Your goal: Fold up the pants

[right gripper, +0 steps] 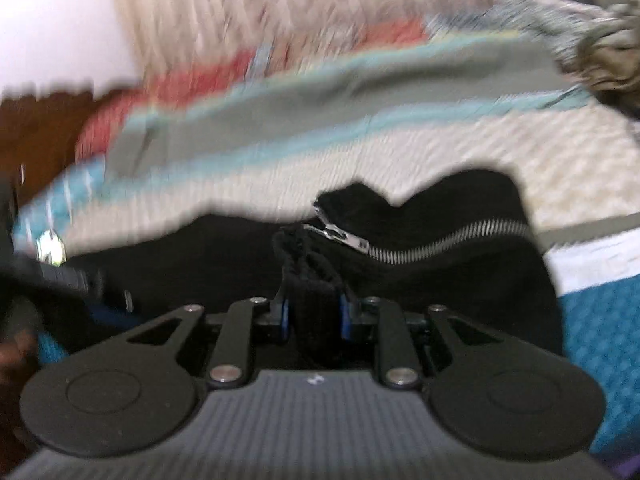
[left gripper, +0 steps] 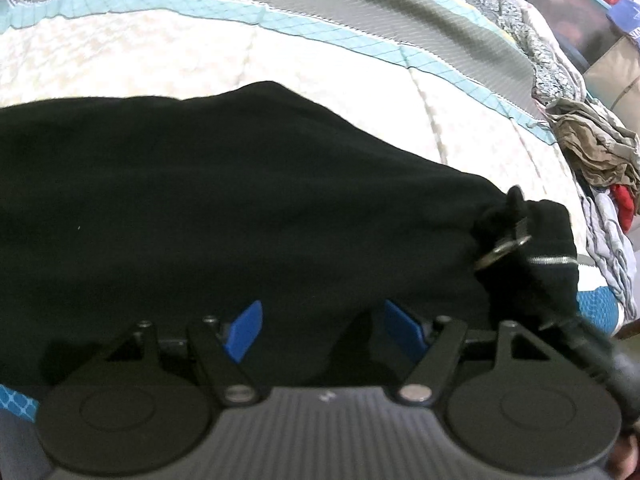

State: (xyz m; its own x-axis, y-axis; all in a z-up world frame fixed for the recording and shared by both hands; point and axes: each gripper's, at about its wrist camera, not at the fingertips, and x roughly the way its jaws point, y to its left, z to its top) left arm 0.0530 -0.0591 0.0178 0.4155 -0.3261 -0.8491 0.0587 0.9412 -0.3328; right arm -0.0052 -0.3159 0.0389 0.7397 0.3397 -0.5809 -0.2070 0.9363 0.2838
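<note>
On my left, my left gripper point(left gripper: 320, 326) hangs slack over the black pants point(left gripper: 224, 200), blue pads point(left gripper: 244, 330) spread apart with only dark cloth lying under the gap, nothing pinched. The pants sprawl over the cream quilt point(left gripper: 132, 56), nearer to me than its teal border band point(left gripper: 352, 38), and from here they read as one broad bunched mass rather than a neat rectangle. Over at the right end of the pants sits a metal ring point(left gripper: 505, 247) beside the zipper point(left gripper: 554, 259). That is the end my right gripper point(right gripper: 314, 316) has: its pads are clamped on a thick wad of black fabric and cord, just on my side of the zipper pull. The right view is smeared, so the quilt beyond the pants is only stripes. Further right of the pants, a heap of other clothes point(left gripper: 596, 148) waits at the quilt's edge. My read: the fold is barely underway. One end is gripped; legs still need aligning, doubling over and smoothing flat. I cannot tell whether any fold is already in.
</note>
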